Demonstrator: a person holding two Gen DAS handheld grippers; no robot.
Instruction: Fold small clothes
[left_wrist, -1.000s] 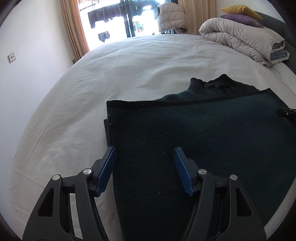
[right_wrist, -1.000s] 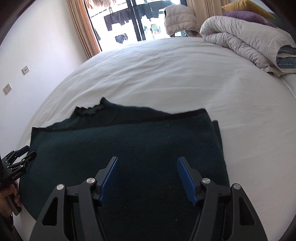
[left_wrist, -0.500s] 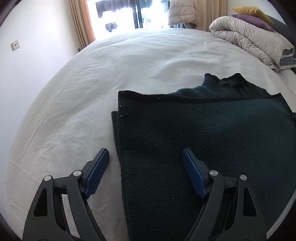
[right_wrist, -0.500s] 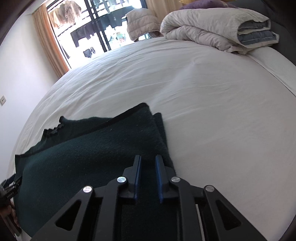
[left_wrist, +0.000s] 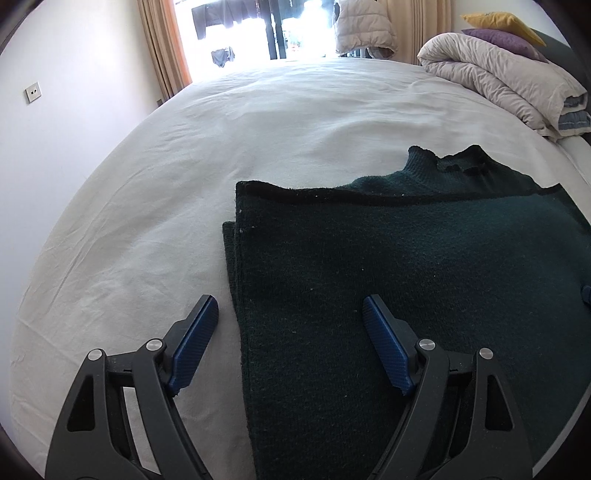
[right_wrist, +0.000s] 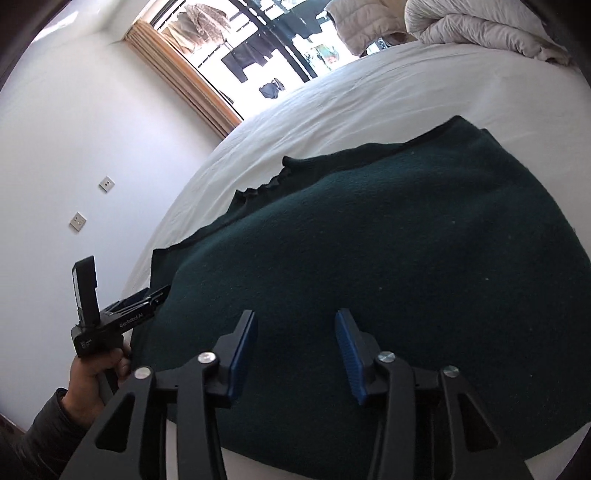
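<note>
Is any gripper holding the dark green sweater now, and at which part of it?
Nothing is held. The left gripper and the right gripper are both open above the sweater, with no fabric between their fingers.

Both wrist views look low and close along their fingers across the bed toward the window, sharing the dark sweater.
</note>
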